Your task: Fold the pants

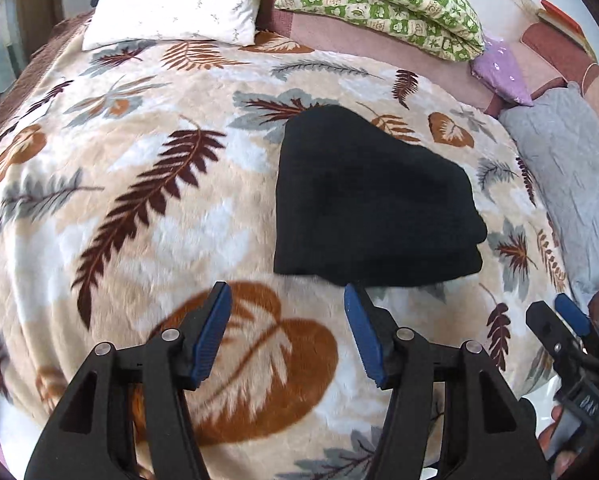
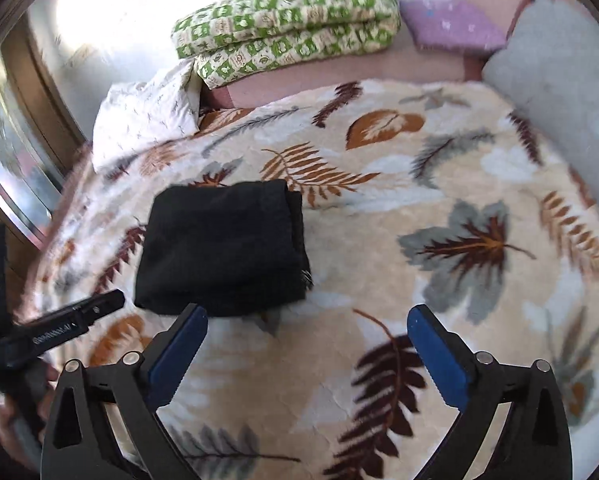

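Observation:
The black pants (image 1: 373, 196) lie folded into a compact stack on the leaf-patterned blanket (image 1: 147, 208). In the right wrist view the pants (image 2: 223, 248) lie ahead and to the left. My left gripper (image 1: 287, 300) is open and empty, just in front of the stack's near edge. My right gripper (image 2: 307, 320) is open and empty, its left fingertip close to the stack's near edge. The right gripper also shows at the lower right of the left wrist view (image 1: 555, 316). The left gripper shows at the left edge of the right wrist view (image 2: 79, 316).
A white pillow (image 1: 175, 4), a green patterned folded quilt (image 1: 383, 0), a purple cushion (image 1: 499, 72) and a grey pillow (image 1: 571, 184) line the far and right sides of the bed. A window frame (image 2: 23, 120) stands at the left.

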